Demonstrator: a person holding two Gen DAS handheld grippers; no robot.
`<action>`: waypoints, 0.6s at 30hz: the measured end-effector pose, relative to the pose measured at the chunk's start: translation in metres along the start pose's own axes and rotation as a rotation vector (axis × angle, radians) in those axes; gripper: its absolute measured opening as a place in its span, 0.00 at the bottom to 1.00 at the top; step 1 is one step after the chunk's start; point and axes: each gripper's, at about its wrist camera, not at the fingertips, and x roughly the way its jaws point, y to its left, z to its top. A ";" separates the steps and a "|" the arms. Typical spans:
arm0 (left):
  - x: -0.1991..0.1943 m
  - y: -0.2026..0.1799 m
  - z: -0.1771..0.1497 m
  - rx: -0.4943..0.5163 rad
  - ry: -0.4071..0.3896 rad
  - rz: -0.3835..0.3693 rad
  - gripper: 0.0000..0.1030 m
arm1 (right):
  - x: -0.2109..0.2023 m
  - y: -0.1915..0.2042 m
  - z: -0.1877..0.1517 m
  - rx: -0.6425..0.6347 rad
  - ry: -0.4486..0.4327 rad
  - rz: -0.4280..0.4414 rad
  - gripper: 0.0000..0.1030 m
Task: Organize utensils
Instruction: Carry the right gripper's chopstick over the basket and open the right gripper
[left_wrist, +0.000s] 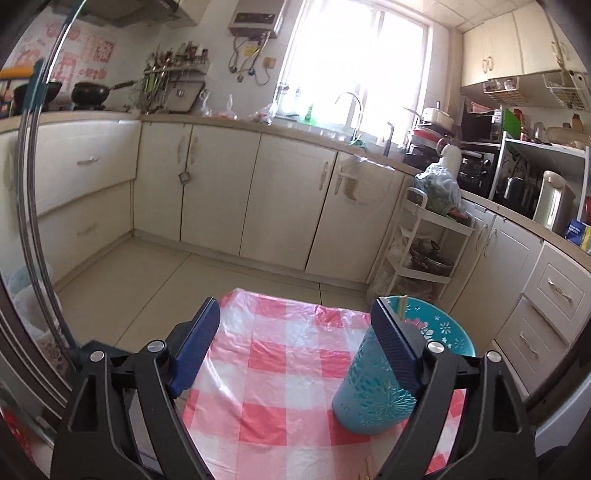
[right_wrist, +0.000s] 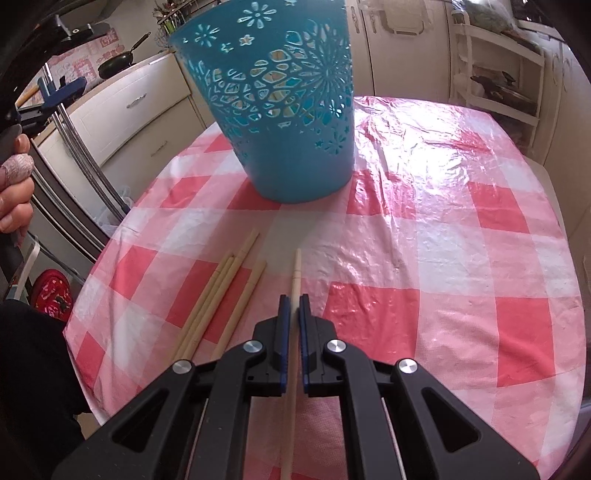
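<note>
A teal perforated holder (right_wrist: 288, 110) stands upright on the pink-checked tablecloth (right_wrist: 443, 258); chopsticks show through its cut-outs. My right gripper (right_wrist: 294, 301) is shut on a pale wooden chopstick (right_wrist: 295, 273), held low over the cloth and pointing toward the holder. Several loose chopsticks (right_wrist: 221, 299) lie on the cloth just left of it. In the left wrist view my left gripper (left_wrist: 295, 317) is open and empty above the cloth; the holder (left_wrist: 373, 387) sits against its right finger (left_wrist: 391, 343), with a chopstick tip (left_wrist: 402, 306) sticking out of the top.
The table edge (right_wrist: 92, 350) drops off at left, where a hand (right_wrist: 14, 184) grips the other tool. Metal chair legs (right_wrist: 85, 158) stand beside the table. A white trolley (left_wrist: 424, 240) and kitchen cabinets (left_wrist: 221, 192) lie beyond.
</note>
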 end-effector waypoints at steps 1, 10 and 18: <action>0.006 0.006 -0.001 -0.035 0.035 0.002 0.78 | 0.001 0.004 0.000 -0.023 -0.002 -0.020 0.05; 0.017 0.005 -0.012 -0.010 0.106 -0.002 0.78 | -0.024 -0.007 0.006 0.019 -0.043 -0.032 0.05; 0.020 0.003 -0.016 -0.037 0.147 0.008 0.80 | -0.126 -0.029 0.065 0.165 -0.332 0.163 0.05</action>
